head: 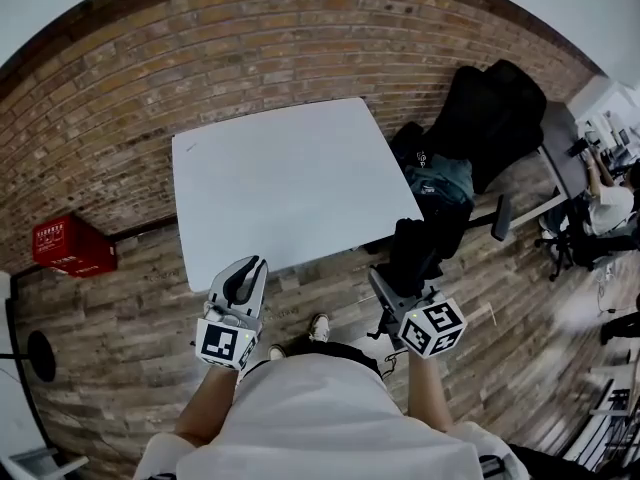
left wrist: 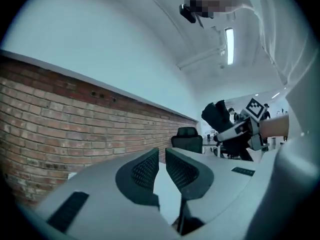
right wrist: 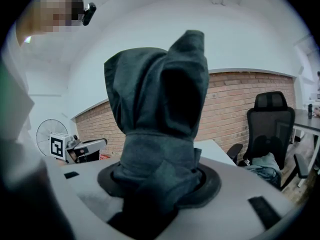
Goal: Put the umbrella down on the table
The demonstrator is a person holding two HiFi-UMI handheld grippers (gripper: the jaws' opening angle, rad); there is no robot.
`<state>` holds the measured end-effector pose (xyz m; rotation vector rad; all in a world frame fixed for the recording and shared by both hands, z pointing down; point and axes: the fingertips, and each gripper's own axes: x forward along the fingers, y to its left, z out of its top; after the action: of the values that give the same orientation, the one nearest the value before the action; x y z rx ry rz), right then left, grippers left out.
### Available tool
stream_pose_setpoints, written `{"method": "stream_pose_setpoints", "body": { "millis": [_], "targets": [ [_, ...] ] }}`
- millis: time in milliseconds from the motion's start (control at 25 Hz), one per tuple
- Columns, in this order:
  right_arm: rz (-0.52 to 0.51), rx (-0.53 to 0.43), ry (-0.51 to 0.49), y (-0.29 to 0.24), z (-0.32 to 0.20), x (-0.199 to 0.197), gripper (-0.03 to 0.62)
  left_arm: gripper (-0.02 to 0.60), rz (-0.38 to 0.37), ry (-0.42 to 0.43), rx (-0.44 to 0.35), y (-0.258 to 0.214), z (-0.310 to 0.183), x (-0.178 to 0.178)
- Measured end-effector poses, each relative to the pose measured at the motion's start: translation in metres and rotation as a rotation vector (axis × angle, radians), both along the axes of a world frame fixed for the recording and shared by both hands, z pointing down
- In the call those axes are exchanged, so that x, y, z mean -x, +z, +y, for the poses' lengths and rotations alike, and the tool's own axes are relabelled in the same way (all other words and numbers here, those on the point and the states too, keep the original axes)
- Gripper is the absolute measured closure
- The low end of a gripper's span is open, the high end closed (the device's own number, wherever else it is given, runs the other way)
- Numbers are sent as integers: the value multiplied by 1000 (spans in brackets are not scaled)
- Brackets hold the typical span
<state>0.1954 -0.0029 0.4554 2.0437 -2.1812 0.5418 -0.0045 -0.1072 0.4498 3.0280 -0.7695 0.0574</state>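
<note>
A folded dark umbrella (right wrist: 160, 109) in its fabric sleeve stands up between the jaws of my right gripper (right wrist: 160, 184), which is shut on its lower end. In the head view the umbrella (head: 415, 253) hangs over the floor just off the near right corner of the white table (head: 290, 178), held by the right gripper (head: 405, 280). My left gripper (head: 248, 273) is at the table's near edge. Its jaws (left wrist: 162, 169) stand a narrow gap apart with nothing between them. The left gripper view also shows the right gripper (left wrist: 240, 129) with the umbrella (left wrist: 220, 115).
A black office chair (head: 490, 118) with bags and clothes stands right of the table. A red crate (head: 70, 246) sits on the floor at the left, against the brick wall. A fan (head: 40, 356) stands at the near left. A person (head: 610, 203) sits at the far right.
</note>
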Motion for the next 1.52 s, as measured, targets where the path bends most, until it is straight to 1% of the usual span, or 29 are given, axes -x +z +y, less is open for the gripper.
{"method": "stream_pose_setpoints", "body": {
  "millis": [80,240,400,480,600,760,920,1160,1320,1520],
  "targets": [
    [-3,-19,-23,-4,-17,-10,365,522,-7,-20,-11,-4,-7,-7],
    [-19,-7,-85,2,-39,-17,365,522,-16,-71,-13,-6,-14,-13],
    [-25,16,-148,10,-60,-14,365,522,-25,-131,15,-1,-23,-8],
    [-24,25,-170,11,-68,-13,365,522,-29,-145,27,2,-25,-7],
    [-21,24,-193,9,-75,-13,365,522,-39,-144,27,1,-26,-10],
    [-15,36,-217,10,-80,-11,365,522,-50,-144,28,-3,-27,-15],
    [-2,54,-232,15,-87,-10,365,522,-33,-154,18,-3,-27,-12],
    [33,115,-248,43,-104,-17,365,522,-64,-181,43,10,-28,-3],
    [45,147,-251,61,-116,-23,365,522,-55,-206,35,9,-30,0],
    [38,156,-257,74,-136,-26,365,522,-39,-239,18,7,-35,3]
  ]
}}
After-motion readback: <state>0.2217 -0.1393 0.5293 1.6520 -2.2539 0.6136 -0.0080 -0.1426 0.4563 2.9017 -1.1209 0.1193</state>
